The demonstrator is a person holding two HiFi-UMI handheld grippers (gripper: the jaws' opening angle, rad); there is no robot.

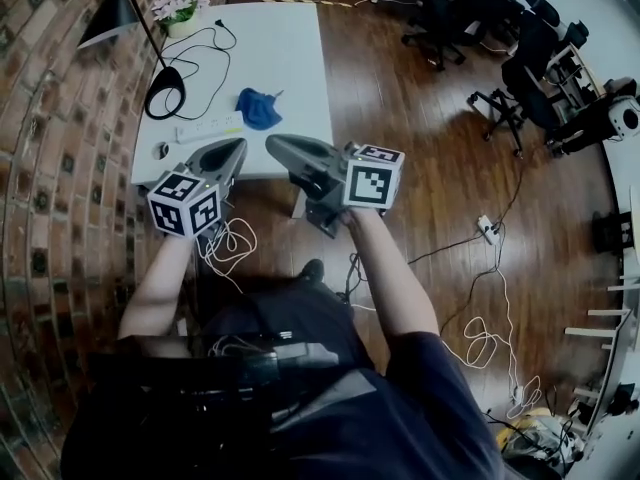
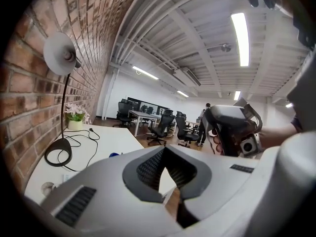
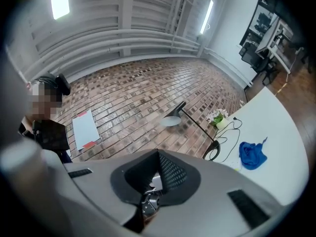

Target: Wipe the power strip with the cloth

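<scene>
Left hand-held gripper and right hand-held gripper both clenched, empty, at near edge of tabletop. Cloth crumpled just beside power strip. Cloth soft, light: pinch a raised fold. Strip rigid, probably slides: brace one end.

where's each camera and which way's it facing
Head view: on the head, steeply down at the table; both forearms, left gripper and right gripper show.
Left gripper view: on that gripper, toward the office; its shut jaws, right gripper show.
Right gripper view: on that gripper, toward the brick wall; its shut jaws show.
All share the lamp.
</scene>
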